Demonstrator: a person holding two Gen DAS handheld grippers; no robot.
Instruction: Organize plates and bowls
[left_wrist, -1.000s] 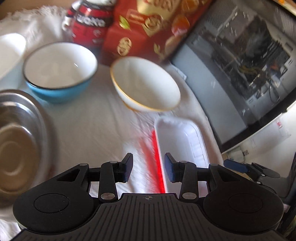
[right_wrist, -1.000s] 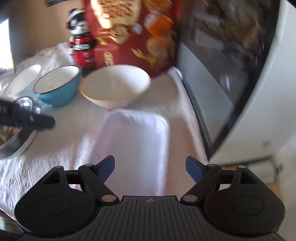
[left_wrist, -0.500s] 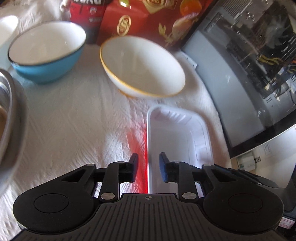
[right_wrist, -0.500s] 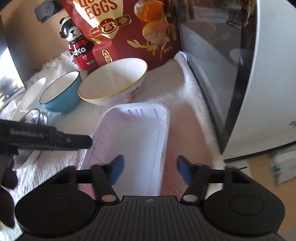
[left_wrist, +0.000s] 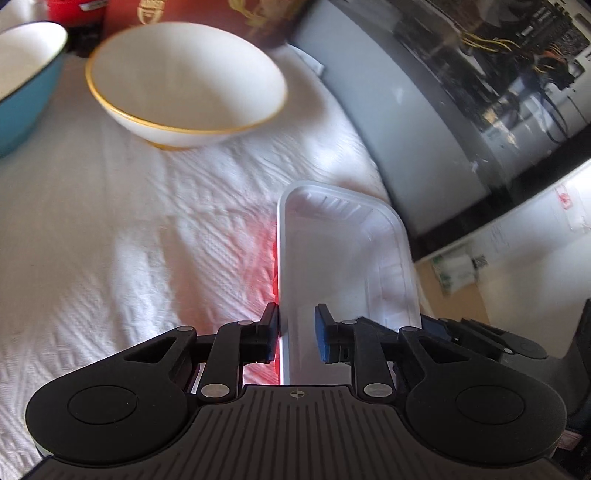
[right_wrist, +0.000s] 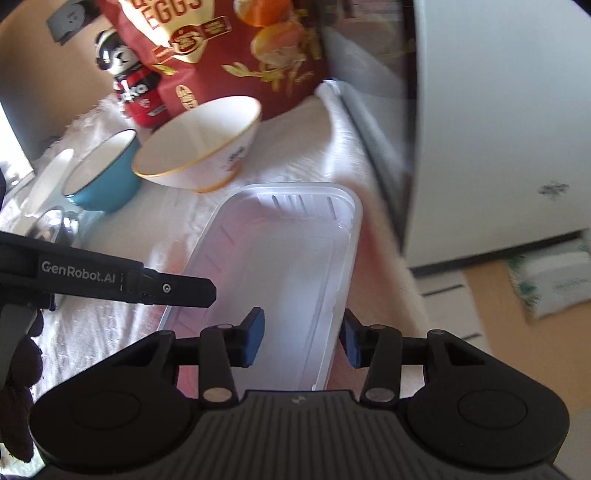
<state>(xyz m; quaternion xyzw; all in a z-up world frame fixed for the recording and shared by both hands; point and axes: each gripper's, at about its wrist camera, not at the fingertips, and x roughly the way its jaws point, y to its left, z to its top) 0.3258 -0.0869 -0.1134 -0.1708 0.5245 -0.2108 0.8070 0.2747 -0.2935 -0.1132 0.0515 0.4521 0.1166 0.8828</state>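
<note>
bright sunlight, motion blur, fisheye-warped edges

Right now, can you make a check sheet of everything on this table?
Surface: white cloth, wrinkled, sunlit.
Job's things: tray nearest; gold-rimmed bowl, blue bowl, white bowl and steel bowl beyond.
Clutter: snack bag and bear figure at the back.
Grippers: left gripper straddles the tray's left rim, not clamped; right gripper straddles its right rim, jaws closing.
Cables: yellow cables inside the case, behind glass.
Surroundings: computer case beside the cloth.
</note>
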